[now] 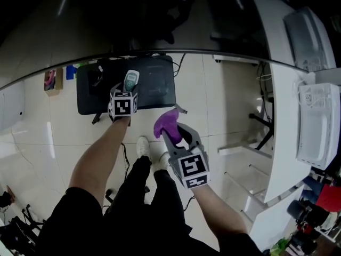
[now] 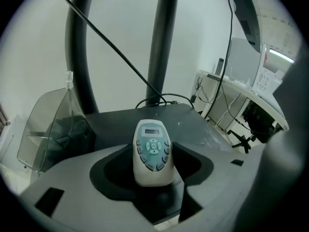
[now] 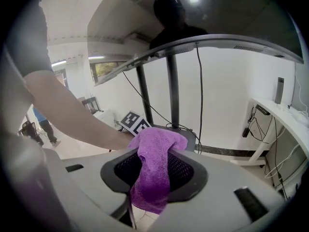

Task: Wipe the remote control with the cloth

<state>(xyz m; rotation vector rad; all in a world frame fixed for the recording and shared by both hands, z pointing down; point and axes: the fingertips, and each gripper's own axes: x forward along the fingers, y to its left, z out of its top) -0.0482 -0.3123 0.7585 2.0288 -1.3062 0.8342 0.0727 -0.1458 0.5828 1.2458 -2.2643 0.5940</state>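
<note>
A white remote control [image 1: 130, 80] with a pale green button panel sits between the jaws of my left gripper [image 1: 129, 87], which is shut on it above the black table [image 1: 157, 84]. In the left gripper view the remote control [image 2: 152, 151] points away from the camera, and the left gripper [image 2: 152, 164] clamps its near end. My right gripper [image 1: 175, 129] is shut on a purple cloth [image 1: 167, 122], lower and to the right of the remote and apart from it. In the right gripper view the cloth [image 3: 154, 170] hangs bunched from the right gripper [image 3: 154, 173].
A clear plastic container [image 2: 48, 129] stands on the black table [image 2: 193, 124], left of the remote. Black cables cross the table's far edge. White desks and a white appliance [image 1: 317, 127] line the right side. The person's shoes [image 1: 143, 145] are on the tiled floor below.
</note>
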